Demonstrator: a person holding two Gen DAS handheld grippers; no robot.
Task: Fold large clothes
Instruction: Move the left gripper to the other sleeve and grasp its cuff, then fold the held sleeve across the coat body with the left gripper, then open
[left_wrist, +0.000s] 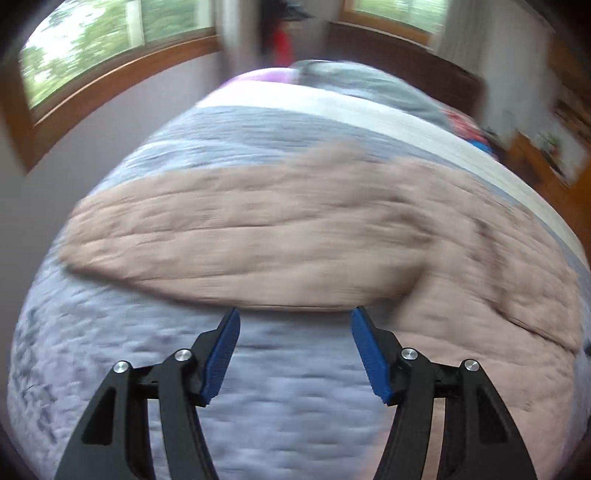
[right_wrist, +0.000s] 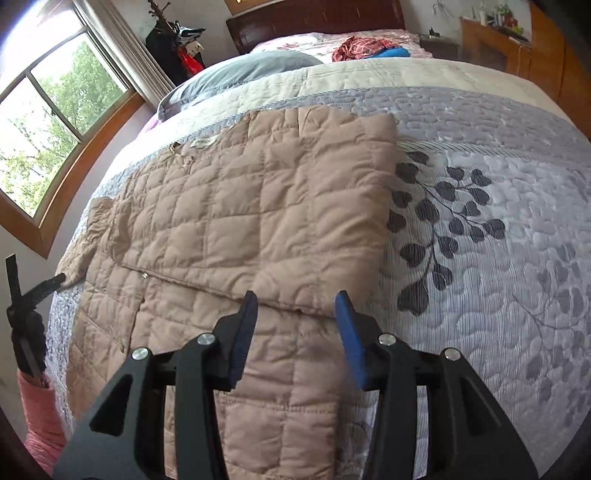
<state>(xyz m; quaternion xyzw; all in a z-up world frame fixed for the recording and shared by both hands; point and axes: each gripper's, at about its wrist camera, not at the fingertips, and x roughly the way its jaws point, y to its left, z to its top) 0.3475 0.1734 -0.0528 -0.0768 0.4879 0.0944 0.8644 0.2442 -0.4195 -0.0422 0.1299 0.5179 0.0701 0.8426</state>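
A beige quilted jacket (right_wrist: 240, 206) lies flat on the lilac-grey bedspread (right_wrist: 498, 302), with its right side folded in over the body. My right gripper (right_wrist: 295, 301) hovers open above the lower edge of that folded flap, with nothing pinched. In the blurred left wrist view the jacket (left_wrist: 277, 229) stretches across the bed with one sleeve pointing left. My left gripper (left_wrist: 295, 317) stands open over the bare bedspread (left_wrist: 288, 398), just short of the sleeve's near edge, and holds nothing. It also shows at the left edge of the right wrist view (right_wrist: 35, 275), above a pink sleeve (right_wrist: 37, 406).
A grey pillow (right_wrist: 251, 66) and a heap of red and blue clothes (right_wrist: 369, 48) lie near the dark headboard (right_wrist: 314, 18). A window (right_wrist: 48, 110) is on the left wall and a wooden cabinet (right_wrist: 517, 48) stands at the right. The bedspread right of the jacket is bare.
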